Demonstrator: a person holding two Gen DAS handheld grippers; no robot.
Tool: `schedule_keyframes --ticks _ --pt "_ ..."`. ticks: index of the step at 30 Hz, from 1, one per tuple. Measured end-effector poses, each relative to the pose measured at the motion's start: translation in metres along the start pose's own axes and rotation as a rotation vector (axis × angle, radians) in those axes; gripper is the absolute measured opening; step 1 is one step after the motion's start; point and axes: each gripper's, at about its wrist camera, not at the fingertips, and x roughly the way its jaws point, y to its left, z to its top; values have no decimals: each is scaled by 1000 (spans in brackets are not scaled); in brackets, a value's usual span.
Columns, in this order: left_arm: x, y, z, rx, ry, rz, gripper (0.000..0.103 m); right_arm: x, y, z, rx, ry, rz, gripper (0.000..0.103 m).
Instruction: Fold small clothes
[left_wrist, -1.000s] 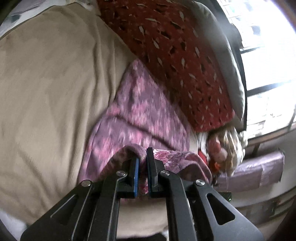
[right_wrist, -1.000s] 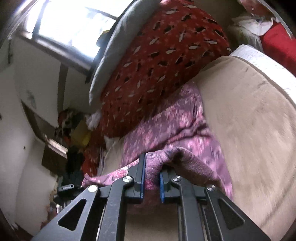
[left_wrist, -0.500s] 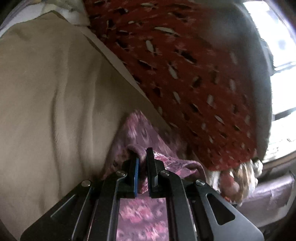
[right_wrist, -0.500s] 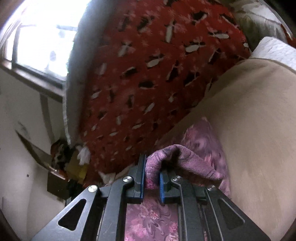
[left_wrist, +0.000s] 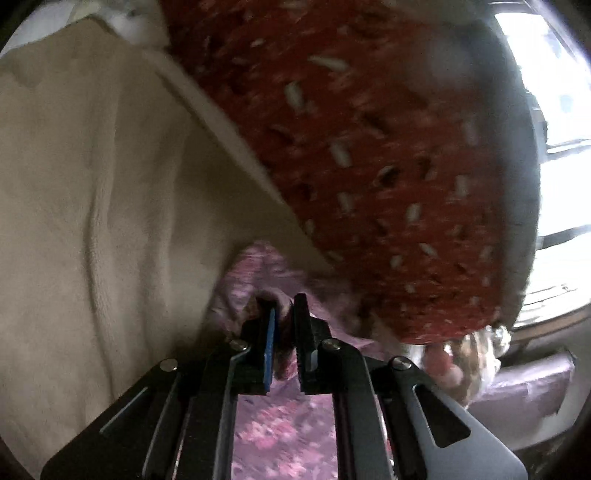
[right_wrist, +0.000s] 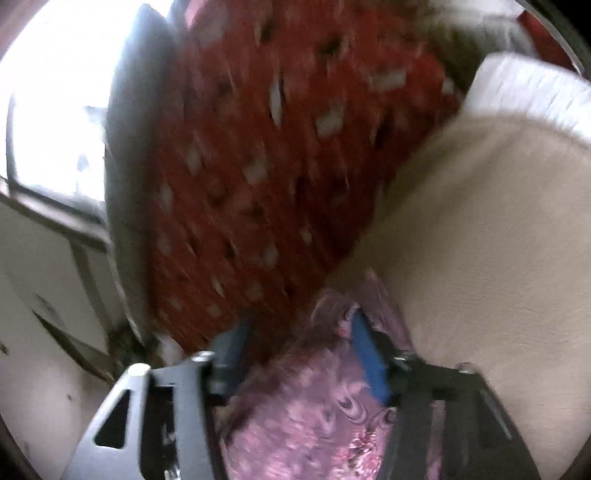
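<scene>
A: The small garment (left_wrist: 280, 439) is pink and mauve, printed with a flowery, swirling pattern.

B: The sheet (left_wrist: 92, 221) beneath it is plain beige. The cushion (left_wrist: 388, 166) behind is deep red, speckled with white and dark flecks, and has a grey edge.

A: Each hand-held gripper is black, the left hand-held gripper (left_wrist: 282, 317) and the right hand-held gripper (right_wrist: 303, 332), with blue pads (right_wrist: 369, 354).

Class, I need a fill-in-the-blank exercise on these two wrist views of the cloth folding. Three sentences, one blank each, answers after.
1. The cloth under both grippers is patterned in ____.
2. The red pillow has ____ flecks.
3. The gripper whose fingers stand wider apart is the ____ one.

Missing words: pink; white; right
</scene>
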Motion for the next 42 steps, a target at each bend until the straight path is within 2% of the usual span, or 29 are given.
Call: schedule_keyframes --ticks 1,3,5,7,11,12,13,14,15,17,18,19,20,21,22,24,27,29,31,33,34,35,36,38,39,40,42 --pt "-5 -4 -5 19 -17 14 17 -8 -1 3 -5 -18 -16 64" --pt "-15 -15 -18 62 -68 46 41 -11 -2 3 -30 4 -115 64" --pt "-22 -23 -37 100 -122 55 44 -5 -3 -3 -73 58 -204 64" --pt "-21 -29 -52 129 -163 101 46 9 -3 -14 -128 100 -275 64" --pt "5 -30 -73 154 -98 152 46 40 2 -32 -223 144 -354 63" --pt "14 -28 -79 162 -73 176 46 44 5 -35 -248 148 -367 59" --pt "22 -23 -86 156 -95 186 46 52 8 -36 -278 157 -380 46" --pt "30 -18 -90 152 -86 209 46 57 13 -36 -304 163 -383 21" --pt "36 -13 -94 149 -82 230 45 58 17 -35 -310 153 -378 14" --pt "48 -3 -101 153 -94 277 45 43 14 -27 -259 64 -287 7" --pt "49 -2 -106 174 -116 282 45 35 9 -23 -224 8 -269 5" --pt "48 -6 -110 202 -145 298 46 31 -1 -18 -192 -15 -300 5" --pt "50 -10 -113 237 -155 319 49 35 -16 -15 -162 11 -373 5" --pt "53 -14 -114 273 -149 335 54 40 -30 -14 -129 62 -433 0" --pt "54 -17 -115 299 -145 348 55 38 -41 -13 -78 82 -405 0" --pt "52 -21 -114 321 -142 363 55 22 -37 -10 -46 46 -350 11" --pt "44 -22 -111 299 -127 345 55 -3 -19 -17 -91 64 -287 23" --pt "39 -26 -111 312 -118 370 55 -20 -13 -32 -128 92 -292 57" --pt "41 -26 -113 322 -85 383 55 -33 -16 -54 -167 138 -335 62" --pt "49 -25 -117 321 -53 385 55 -32 -15 -73 -216 189 -358 53" --pt "51 -24 -120 328 -45 395 55 -31 -6 -79 -270 197 -359 23" --pt "51 -24 -123 341 -48 404 55 -36 4 -84 -306 213 -316 9" --pt "51 -26 -126 366 -51 423 55 -40 10 -86 -321 191 -292 9" --pt "54 -29 -130 398 -51 447 56 -59 23 -87 -362 86 -257 6" --pt "55 -29 -131 405 -54 457 57 -65 22 -87 -367 43 -282 6" --pt "57 -29 -132 409 -58 465 57 -62 14 -87 -355 54 -327 7" --pt "56 -30 -132 415 -57 474 57 -45 -14 -93 -291 169 -471 8"
